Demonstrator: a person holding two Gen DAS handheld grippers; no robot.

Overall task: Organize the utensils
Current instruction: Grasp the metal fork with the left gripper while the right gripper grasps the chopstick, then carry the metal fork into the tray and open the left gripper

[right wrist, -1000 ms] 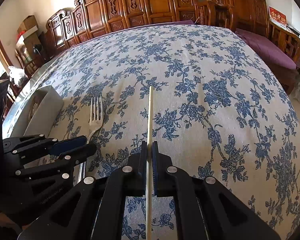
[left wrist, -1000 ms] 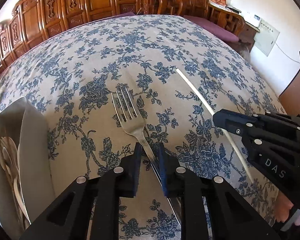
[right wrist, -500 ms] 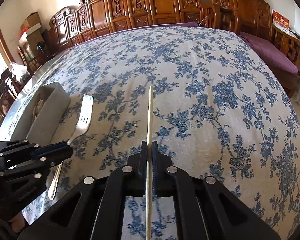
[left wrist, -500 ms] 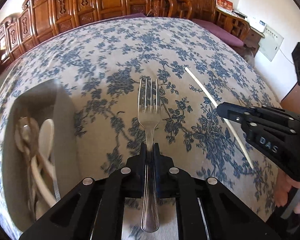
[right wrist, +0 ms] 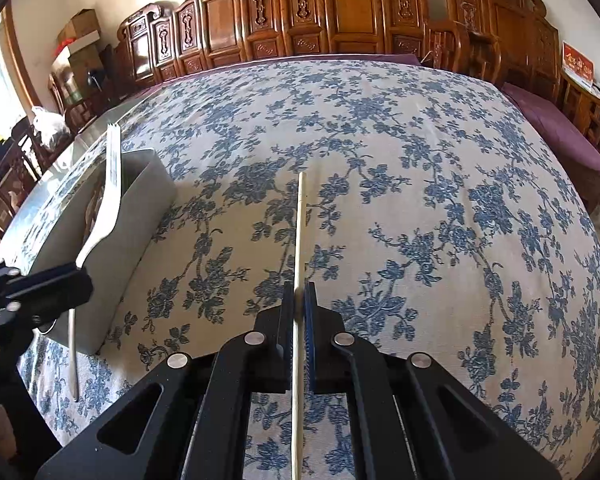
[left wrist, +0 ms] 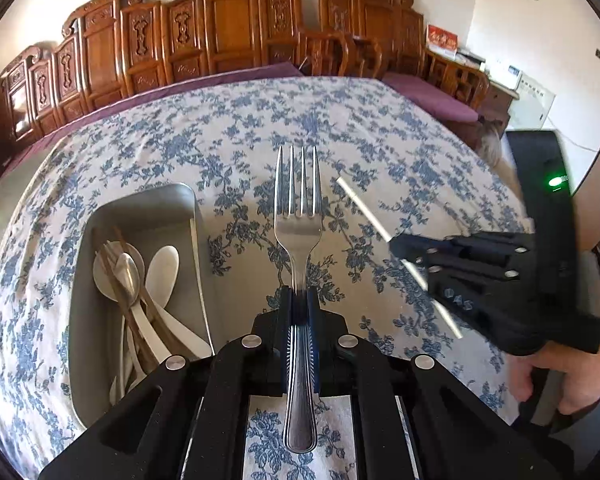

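Note:
My left gripper (left wrist: 298, 300) is shut on a steel fork (left wrist: 298, 216) and holds it level above the table, tines forward, just right of the grey utensil bin (left wrist: 80, 320). The bin holds white spoons, a metal spoon and brown chopsticks. My right gripper (right wrist: 299, 298) is shut on a pale chopstick (right wrist: 299, 232) and holds it above the floral tablecloth. The right gripper with its chopstick (left wrist: 364, 212) shows at the right of the left wrist view. The fork (right wrist: 112, 184) and bin (right wrist: 140, 208) show at the left of the right wrist view.
The table is covered by a blue floral cloth (right wrist: 420, 200). Carved wooden chairs (left wrist: 220, 40) line its far edge, with purple cushions (right wrist: 552, 124) at the right. A person's hand (left wrist: 556, 376) holds the right gripper.
The left gripper closed on the fork, lifted it off the cloth and moved left toward the bin. The right gripper raised its chopstick and followed leftward.

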